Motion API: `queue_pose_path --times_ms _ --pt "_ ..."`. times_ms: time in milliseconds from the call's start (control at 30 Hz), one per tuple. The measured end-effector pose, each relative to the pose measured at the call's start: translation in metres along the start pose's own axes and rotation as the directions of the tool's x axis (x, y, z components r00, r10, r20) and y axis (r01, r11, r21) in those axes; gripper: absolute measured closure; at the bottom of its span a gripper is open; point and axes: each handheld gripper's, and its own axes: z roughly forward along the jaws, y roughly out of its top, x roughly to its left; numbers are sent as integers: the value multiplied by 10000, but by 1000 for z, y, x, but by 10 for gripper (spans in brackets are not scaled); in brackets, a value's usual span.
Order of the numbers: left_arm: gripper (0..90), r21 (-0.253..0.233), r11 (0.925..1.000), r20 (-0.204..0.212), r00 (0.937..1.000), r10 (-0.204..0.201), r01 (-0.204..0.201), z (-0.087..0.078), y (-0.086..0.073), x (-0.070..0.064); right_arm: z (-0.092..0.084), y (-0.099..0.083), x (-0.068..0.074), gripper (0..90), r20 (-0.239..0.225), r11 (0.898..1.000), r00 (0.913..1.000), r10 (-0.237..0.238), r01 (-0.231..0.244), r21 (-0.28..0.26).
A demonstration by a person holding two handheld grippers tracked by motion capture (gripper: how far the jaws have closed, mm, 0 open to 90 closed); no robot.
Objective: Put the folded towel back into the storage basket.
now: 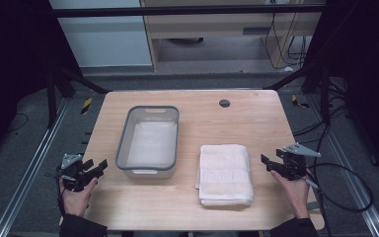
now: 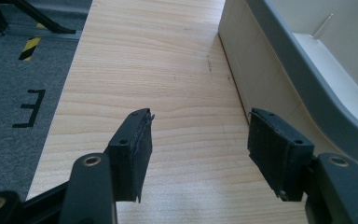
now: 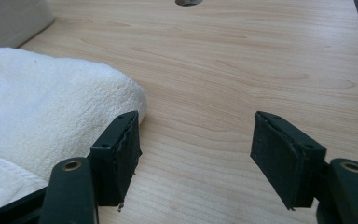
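— Wood is the top of the table, yes? What lies on it?

— A grey tub left of the middle and a folded white towel beside it, apart.

— And the grippers?

— The left gripper is near the tub, jaws wide apart, holding nothing. The right gripper is just beside the towel, equally wide and empty.

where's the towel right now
In the high view the folded white towel lies on the table's near right part, just right of the grey bin, with the right hand-held gripper close to its right edge.
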Motion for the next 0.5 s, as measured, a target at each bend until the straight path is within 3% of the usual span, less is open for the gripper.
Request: queue_pose_path --times_ms 233,500 --pt "376 -364 9993 194 9998 -10 17 -10 4 -4 -3 2 1 340 -217 10000 9998 6 -4 72" --pt "373 -538 9977 462 9980 427 -402 -14 9 -13 -10 10 1 359 -504 10000 9987 -42 39 -62"
